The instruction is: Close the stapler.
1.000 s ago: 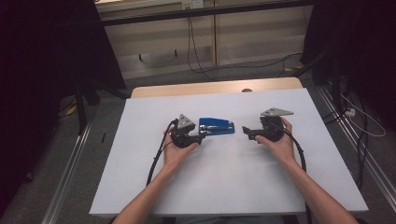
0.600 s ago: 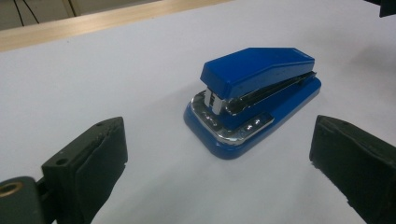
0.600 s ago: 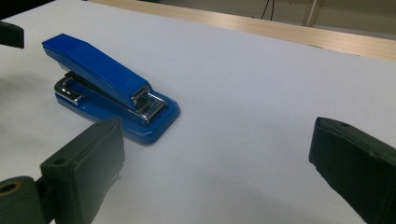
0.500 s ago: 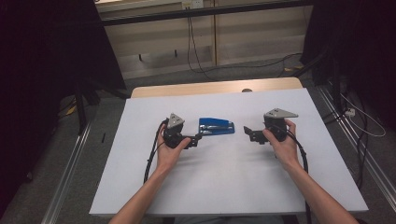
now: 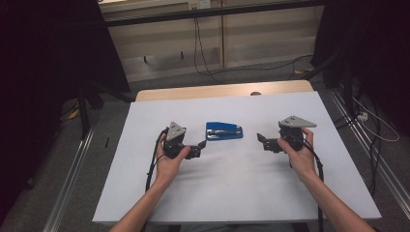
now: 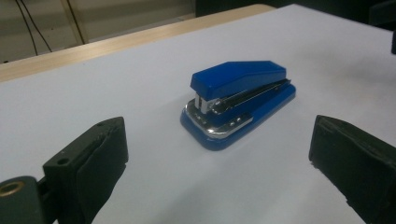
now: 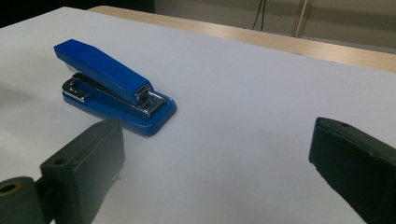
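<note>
**Stapler free on the sheet, both grippers spread wide**

Small blue plastic stapler with a chrome metal mechanism (image 5: 224, 130) lies flat on the white sheet-covered table (image 5: 232, 193), near the middle of its far half, long axis running left to right in the high view. It sits between the two tools and touches neither.

Left gripper (image 5: 202, 146): held in the person's left hand (image 5: 170, 157), just left of the stapler. Its jaws have just been opening and now stand wide; nothing is between them. In the left gripper view the stapler (image 6: 238, 100) lies ahead of the jaws, clear of both pads. Both jaws are cut off by the bottom edge there, the right one also by the frame's right side.

Right gripper (image 5: 261, 141): held in the right hand (image 5: 299, 152), a little farther from the stapler than the left one is. Its jaws have also just been opening and stand wide, holding nothing. In the right gripper view the stapler (image 7: 112, 88) lies ahead and to the left, hinge end nearer the camera; the left jaw overlaps the near edge of its base.

High view: jaw tips are small and dark, so pad detail is hard to make out. The surroundings beyond the table are mostly in shadow. A strip of bare pale wooden tabletop (image 5: 222, 92) shows beyond the sheet's far edge.
</note>
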Action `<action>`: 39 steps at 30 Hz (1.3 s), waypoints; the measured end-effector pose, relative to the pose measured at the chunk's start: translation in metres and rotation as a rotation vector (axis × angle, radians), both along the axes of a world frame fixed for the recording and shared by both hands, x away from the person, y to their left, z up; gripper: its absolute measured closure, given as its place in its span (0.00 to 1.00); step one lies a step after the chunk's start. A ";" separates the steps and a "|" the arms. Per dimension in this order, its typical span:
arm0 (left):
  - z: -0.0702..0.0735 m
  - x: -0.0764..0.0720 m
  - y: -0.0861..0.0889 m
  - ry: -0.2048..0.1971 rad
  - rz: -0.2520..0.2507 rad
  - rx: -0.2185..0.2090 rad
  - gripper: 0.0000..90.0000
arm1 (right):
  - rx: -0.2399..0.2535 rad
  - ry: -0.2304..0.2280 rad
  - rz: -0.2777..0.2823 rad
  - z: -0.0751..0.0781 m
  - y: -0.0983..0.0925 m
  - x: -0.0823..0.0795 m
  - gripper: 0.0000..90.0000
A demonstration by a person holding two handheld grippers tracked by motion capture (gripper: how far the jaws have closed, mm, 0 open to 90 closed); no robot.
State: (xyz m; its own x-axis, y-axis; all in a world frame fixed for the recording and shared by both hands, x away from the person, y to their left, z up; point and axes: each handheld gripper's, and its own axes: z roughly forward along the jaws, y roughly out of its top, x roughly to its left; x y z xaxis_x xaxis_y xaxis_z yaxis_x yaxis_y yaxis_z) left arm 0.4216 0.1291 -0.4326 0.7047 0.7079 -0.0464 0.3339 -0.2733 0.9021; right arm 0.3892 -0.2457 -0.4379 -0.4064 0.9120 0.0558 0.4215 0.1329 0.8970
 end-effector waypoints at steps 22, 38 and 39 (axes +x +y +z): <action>0.004 -0.040 0.032 -0.075 0.082 -0.026 0.05 | -0.013 -0.049 -0.035 0.005 -0.015 -0.033 0.04; 0.004 -0.066 0.060 -0.096 0.112 -0.022 0.04 | 0.018 -0.074 -0.059 0.005 -0.027 -0.058 0.04; 0.003 -0.067 0.061 -0.099 0.117 -0.029 0.04 | 0.016 -0.076 -0.059 0.005 -0.028 -0.060 0.04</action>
State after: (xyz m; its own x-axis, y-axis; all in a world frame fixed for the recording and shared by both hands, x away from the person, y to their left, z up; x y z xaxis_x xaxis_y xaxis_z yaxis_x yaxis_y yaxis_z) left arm 0.3550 0.1900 -0.4294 0.6198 0.7848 -0.0020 0.2707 -0.2114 0.9392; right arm 0.3296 -0.2733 -0.4332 -0.3558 0.9336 0.0415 0.3588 0.0954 0.9285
